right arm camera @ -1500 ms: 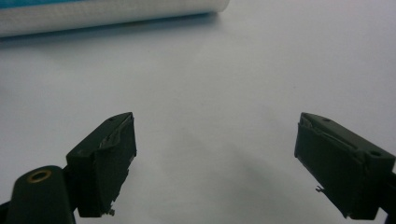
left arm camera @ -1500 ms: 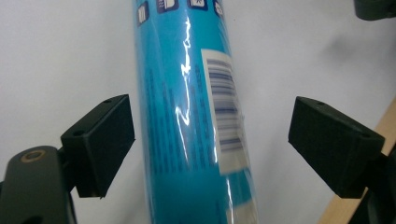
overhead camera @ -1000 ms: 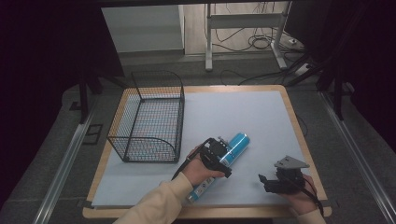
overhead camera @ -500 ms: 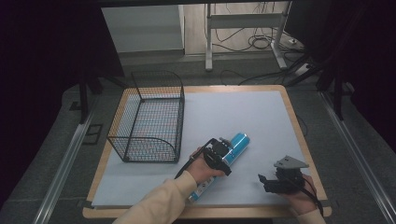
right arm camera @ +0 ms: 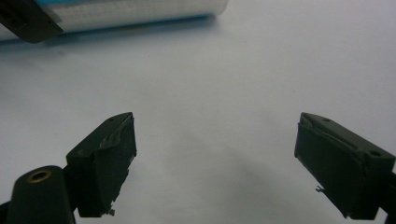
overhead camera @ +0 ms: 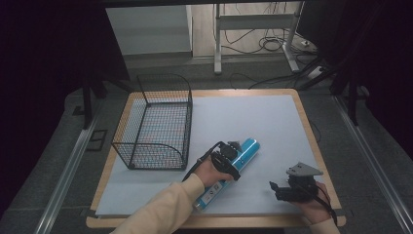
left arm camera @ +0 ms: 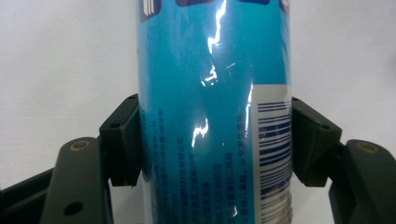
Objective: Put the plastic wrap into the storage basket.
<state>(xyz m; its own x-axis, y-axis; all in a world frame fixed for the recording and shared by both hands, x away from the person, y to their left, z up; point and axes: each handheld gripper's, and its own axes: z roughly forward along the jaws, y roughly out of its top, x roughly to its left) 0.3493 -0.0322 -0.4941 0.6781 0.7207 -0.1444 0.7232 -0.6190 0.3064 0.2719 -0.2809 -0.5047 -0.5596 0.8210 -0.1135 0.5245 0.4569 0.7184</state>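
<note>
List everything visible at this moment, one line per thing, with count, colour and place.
Cylindrical blue can with white label: one, lying on the sheet near the middle, clamped.
Black wire basket: one, left side of the sheet.
Pale blue sheet: one, covering the tabletop.
Wooden table: one, light brown edge around the sheet.
Left gripper: one, black, shut on the can.
Right gripper: one, black, jaws apart above the sheet, near right.

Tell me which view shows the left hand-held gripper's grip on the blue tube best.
Left gripper view: both pads press the glossy blue cylindrical tube. The high view shows the tube lying flat, partly under the hand. The right gripper view catches one end.
</note>
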